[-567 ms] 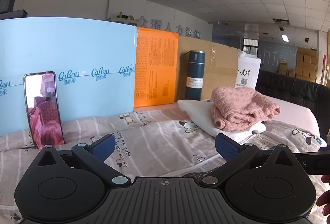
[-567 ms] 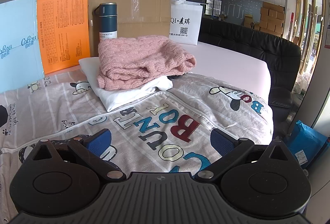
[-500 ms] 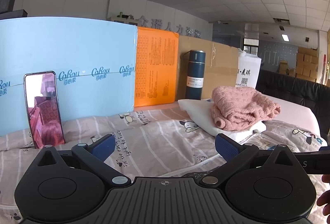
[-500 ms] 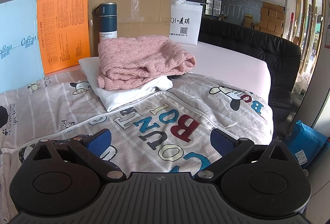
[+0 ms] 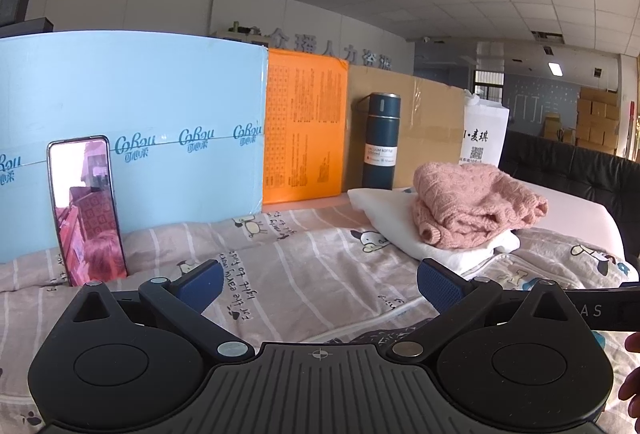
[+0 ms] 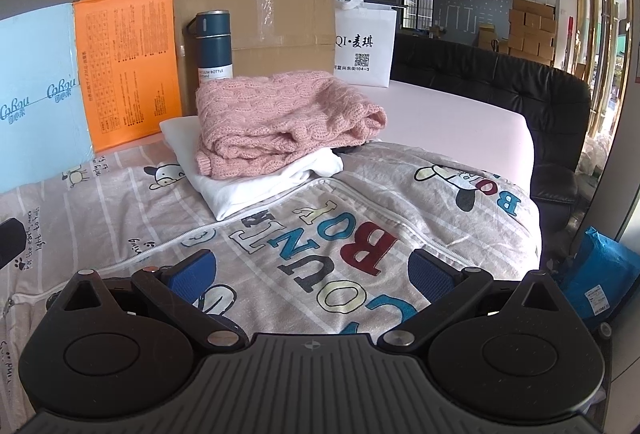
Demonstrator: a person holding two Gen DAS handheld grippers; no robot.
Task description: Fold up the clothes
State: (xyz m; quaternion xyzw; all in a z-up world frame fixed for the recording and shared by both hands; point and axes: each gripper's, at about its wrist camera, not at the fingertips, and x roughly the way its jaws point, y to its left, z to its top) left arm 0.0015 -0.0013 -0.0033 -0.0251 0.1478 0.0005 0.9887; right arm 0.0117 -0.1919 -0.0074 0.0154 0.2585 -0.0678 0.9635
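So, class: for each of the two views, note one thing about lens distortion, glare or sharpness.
Left wrist view: the fisheye bows the blue board's top edge, and the phone screen looks washed out pink. Right wrist view: the windows at right are bright, the sweater's knit stays sharp, and dark vignette cuts the corners.

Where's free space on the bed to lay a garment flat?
Free: the patterned cover between the blue board and the white folded cloth, and the lettered stretch before the right tool. The pink mattress beside the white bag is bare. Crowded: the pink sweater pile, bottle, and phone.
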